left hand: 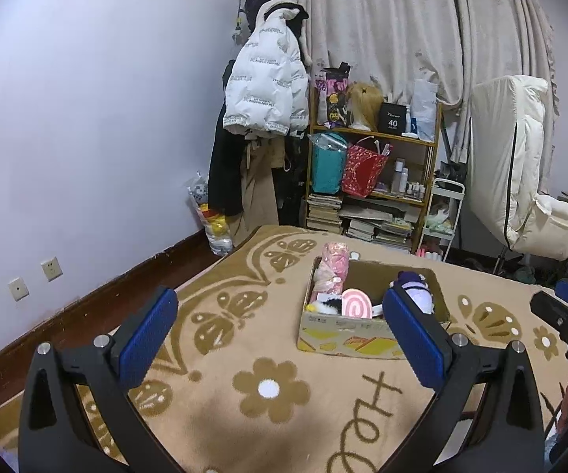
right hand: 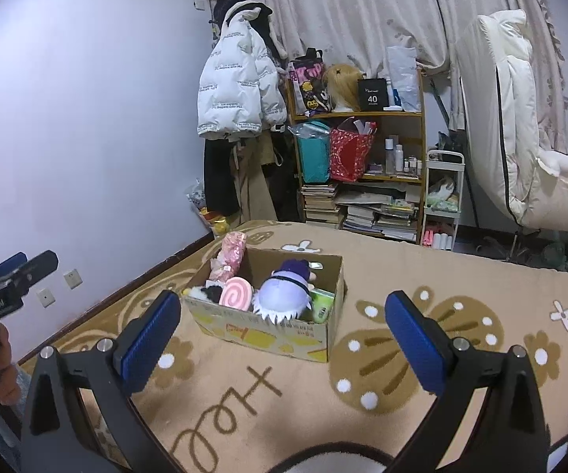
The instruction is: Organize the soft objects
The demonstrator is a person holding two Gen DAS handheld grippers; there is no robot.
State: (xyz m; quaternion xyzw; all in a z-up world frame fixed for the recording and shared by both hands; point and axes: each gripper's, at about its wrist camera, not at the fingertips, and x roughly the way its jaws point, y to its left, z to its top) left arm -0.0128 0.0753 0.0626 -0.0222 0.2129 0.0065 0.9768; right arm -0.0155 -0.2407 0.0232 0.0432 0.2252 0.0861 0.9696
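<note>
Both grippers, left gripper (left hand: pixel 280 335) and right gripper (right hand: pixel 282 339), hover spread above blanket (right hand: pixel 363 276).

Both cams sit low over the bed blanket (left hand: pixel 244 414), looking fwd between their own blue finger pads (left hand: pixel 148 335) toward the far corner w/ the shelf (left hand: pixel 374 173) and curtains.

Left wrist view is off to the left, box (left hand: pixel 343 335) sits near, slightly right of center; other gripper (left hand: pixel 564 315) pokes in at its right edge.

Right wrist view looks from the right side, box (right hand: pixel 268 331) left of center, about as near; left gripper (right hand: pixel 15 272) shows at its left edge.

Shared: box, blanket, shelf, hanging jacket (right hand: pixel 236 90), chair.
</note>
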